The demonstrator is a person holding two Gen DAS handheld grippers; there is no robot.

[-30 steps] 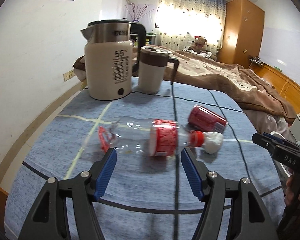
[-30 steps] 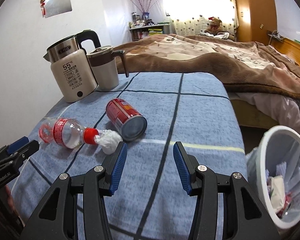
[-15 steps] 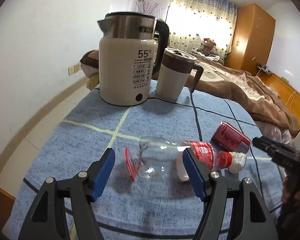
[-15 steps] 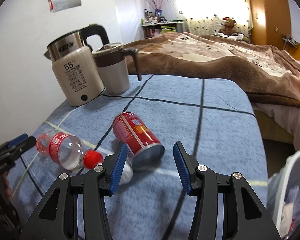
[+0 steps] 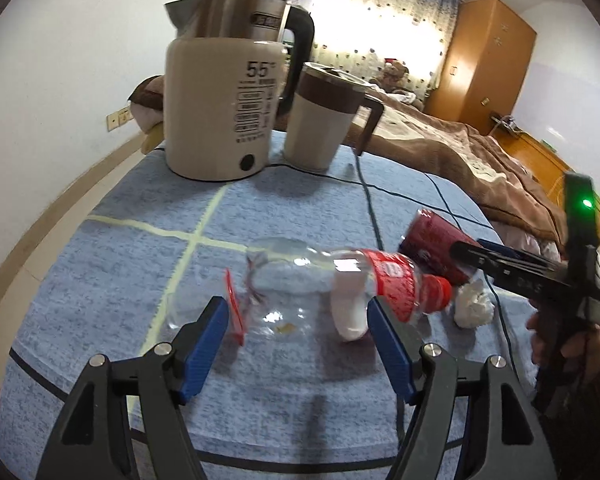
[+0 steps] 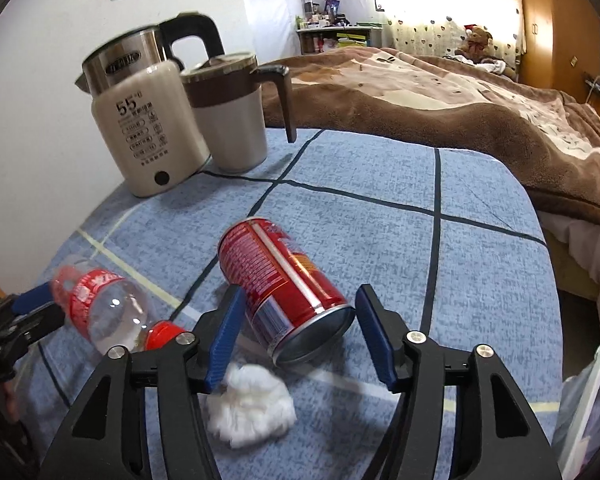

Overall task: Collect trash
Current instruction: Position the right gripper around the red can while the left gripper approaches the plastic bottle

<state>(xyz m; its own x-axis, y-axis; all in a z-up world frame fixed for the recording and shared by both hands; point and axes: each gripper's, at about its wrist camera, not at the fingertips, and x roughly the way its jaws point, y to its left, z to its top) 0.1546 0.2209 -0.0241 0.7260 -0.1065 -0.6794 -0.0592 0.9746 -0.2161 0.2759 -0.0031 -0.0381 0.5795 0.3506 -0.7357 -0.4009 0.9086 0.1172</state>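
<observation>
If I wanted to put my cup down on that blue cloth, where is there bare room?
Bare cloth lies right of the red can, toward the bed-side edge, and left of the plastic bottle, below the kettle. It is crowded around the bottle, can and tissue wad, and where kettle and mug stand.

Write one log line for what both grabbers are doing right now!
left gripper: open around clear bottle | right gripper: jaws opening around red can | tissue wad: on blue cloth
</observation>
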